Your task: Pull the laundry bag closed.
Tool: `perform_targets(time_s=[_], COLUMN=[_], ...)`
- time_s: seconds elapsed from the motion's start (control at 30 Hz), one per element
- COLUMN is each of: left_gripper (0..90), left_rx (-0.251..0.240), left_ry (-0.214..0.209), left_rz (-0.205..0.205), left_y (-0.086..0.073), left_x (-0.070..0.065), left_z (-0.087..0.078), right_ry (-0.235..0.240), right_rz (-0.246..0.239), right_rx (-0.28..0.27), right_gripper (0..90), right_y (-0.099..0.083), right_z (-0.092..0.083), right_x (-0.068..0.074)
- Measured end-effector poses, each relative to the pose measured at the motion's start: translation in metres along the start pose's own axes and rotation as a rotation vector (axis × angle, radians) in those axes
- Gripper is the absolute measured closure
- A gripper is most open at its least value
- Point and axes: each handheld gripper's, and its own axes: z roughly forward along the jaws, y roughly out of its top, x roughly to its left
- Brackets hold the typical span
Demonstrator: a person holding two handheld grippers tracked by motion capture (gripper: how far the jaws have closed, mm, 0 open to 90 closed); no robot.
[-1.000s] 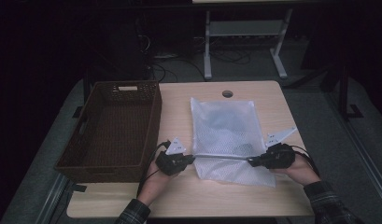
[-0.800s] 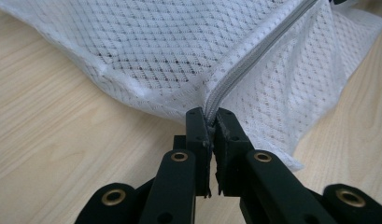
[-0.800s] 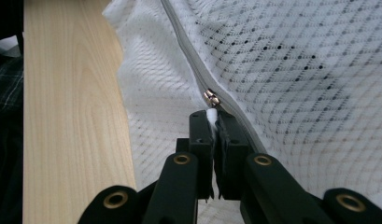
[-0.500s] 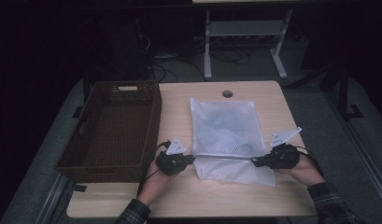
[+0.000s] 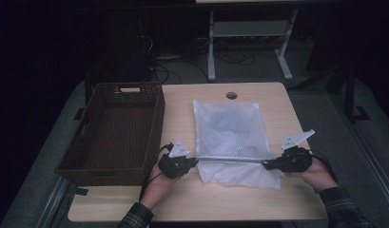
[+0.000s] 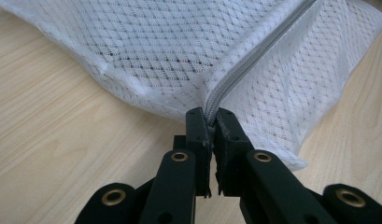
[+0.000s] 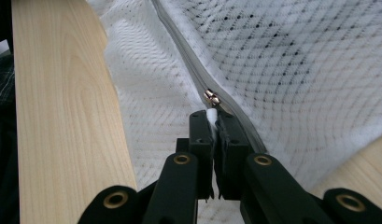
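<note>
A dark woven basket (image 5: 113, 130) sits at the left side of a light wooden table (image 5: 178, 118), its inside in shadow. Just beside its near right corner, the person's left hand (image 5: 156, 185) holds the left gripper (image 5: 194, 162), whose jaws are closed tight on the left end of a grey zipper (image 5: 230, 160). In the left gripper view the two black jaws pinch the zipper tape (image 6: 226, 88) with only a sliver between them, the fabric puckering at the bite.

The white mesh bag (image 5: 232, 140) lies flat at the middle of the table, right of the basket and apart from it, below a round hole (image 5: 231, 95) in the tabletop. Something darker shows faintly through the mesh; what it is cannot be told. The zipper runs straight across the bag near its lower edge, drawn taut between the two grippers.

At the right, the person's right hand (image 5: 318, 171) holds the right gripper (image 5: 267, 165), its jaws shut on a small white tab (image 7: 211, 115) joined to the metal zipper slider (image 7: 211, 98), as the right gripper view shows. A plaid sleeve (image 5: 342, 209) enters at the bottom right corner.
</note>
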Motion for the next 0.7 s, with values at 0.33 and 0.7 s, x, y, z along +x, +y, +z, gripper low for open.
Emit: perform_targets(time_s=[0.33,0.7], left_gripper=[85.7,85.7], left_rx=[0.002,0.006], left_ry=[0.003,0.011], left_rz=[-0.006,-0.008], left_y=[-0.0002,-0.0006], left_x=[0.0002,-0.0002], left_z=[-0.0003,-0.0006], right_ry=[-0.01,-0.019], right_rz=[0.019,0.024], right_rx=[0.005,0.012], right_gripper=[86.1,86.1], right_y=[-0.0066,-0.0094], right_z=[-0.0061,-0.0088], right_x=[-0.0039,-0.0084])
